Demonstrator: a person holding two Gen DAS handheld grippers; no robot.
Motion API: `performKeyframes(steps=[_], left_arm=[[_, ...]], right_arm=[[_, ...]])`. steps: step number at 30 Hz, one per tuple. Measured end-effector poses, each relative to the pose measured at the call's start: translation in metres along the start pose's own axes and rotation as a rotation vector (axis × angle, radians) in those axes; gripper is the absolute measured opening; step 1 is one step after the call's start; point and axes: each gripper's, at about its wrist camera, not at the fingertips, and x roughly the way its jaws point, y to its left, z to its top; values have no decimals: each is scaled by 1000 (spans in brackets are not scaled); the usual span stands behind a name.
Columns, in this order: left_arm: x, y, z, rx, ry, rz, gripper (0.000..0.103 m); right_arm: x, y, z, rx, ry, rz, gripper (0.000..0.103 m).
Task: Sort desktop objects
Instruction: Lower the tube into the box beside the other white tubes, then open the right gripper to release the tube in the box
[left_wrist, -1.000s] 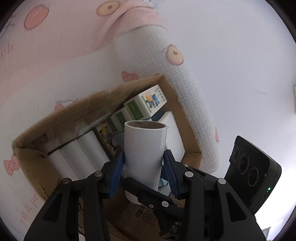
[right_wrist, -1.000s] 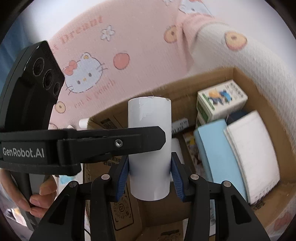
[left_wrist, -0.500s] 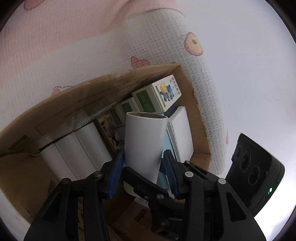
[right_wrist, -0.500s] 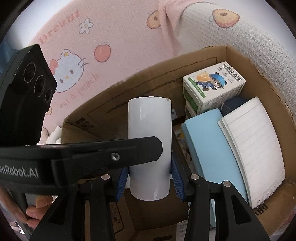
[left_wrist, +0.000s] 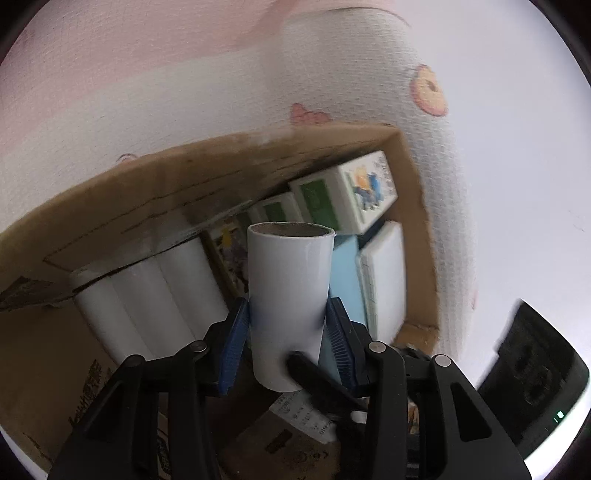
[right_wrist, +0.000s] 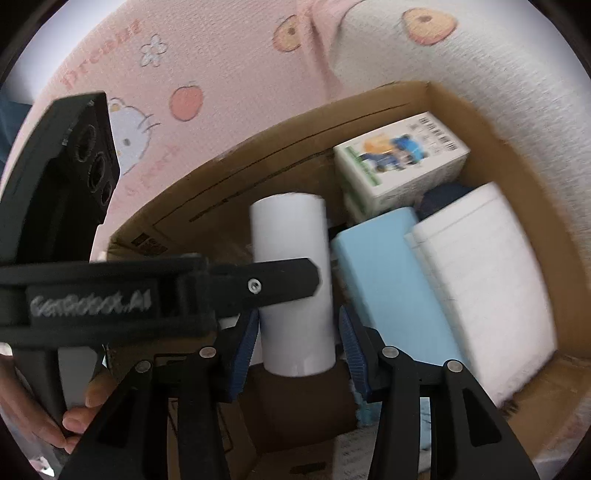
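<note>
Item: white paper roll with brown core, both grippers' jaws clenching it over open cardboard box; lowering beside stored white rolls, releasing together.

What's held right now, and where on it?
White paper roll, clamped near its lower end by the left tongs. Right tongs straddle it too; whether they grip cannot be told.

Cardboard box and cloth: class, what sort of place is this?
Probably a home, maybe a bedroom: a pink cartoon-print cloth lies under a cardboard box holding a notebook, small printed boxes and white rolls.
</note>
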Motion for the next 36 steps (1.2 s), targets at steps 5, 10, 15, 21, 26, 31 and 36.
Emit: performKeyframes(steps=[5,10,15,21,26,31,36], left_arm=[[9,2,4,-29,13,56,47],[18,9,8,-127,31,98,47],[30,11,18,-165,41,139,47],[32,10,20,-189,41,159,47],[34,8,8,-208,37,161,47],[33,10,5,-207,41,169,47],[24,10,-4,-122,63,132,27]], right_arm=[[-27,-11,-4,20,-39,-108,43],[-36,-13,-8,-37,-82,-197,9],[-41,-3,-12,-80,-100,-233,9],[-38,5,-7,-127,-98,-315,9],[-46,3,-21,-133,-95,-358,9],[-45,2,-15,-131,-86,-367,9],[-35,1,-12,-107,-44,-291,9]])
